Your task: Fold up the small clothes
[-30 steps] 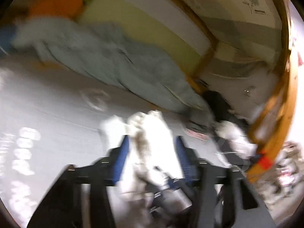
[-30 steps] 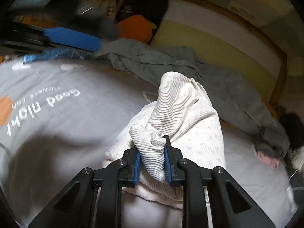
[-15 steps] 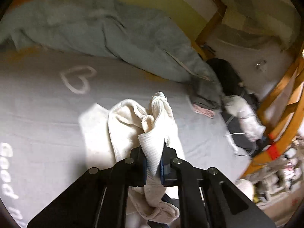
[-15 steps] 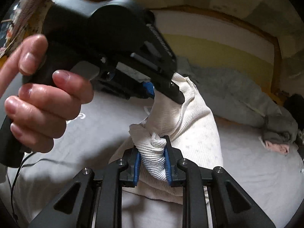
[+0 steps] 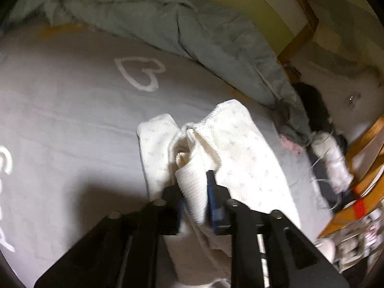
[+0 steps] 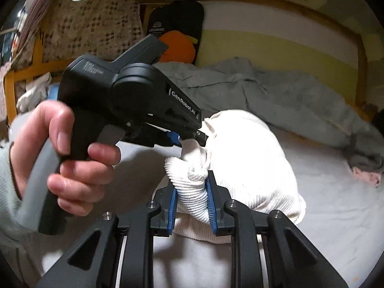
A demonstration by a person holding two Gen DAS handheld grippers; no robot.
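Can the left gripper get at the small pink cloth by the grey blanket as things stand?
Probably not yet: the left gripper, fingers opening, has the white garment between them; the pink cloth lies apart, beyond it.

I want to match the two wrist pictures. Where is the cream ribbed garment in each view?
Left wrist: cream ribbed garment lies centre to lower centre, a fold between the left hand-held gripper, whose jaws are opening.
Right wrist: garment centre, bunched in the right hand-held gripper.
Shared landmark: grey blanket behind it.
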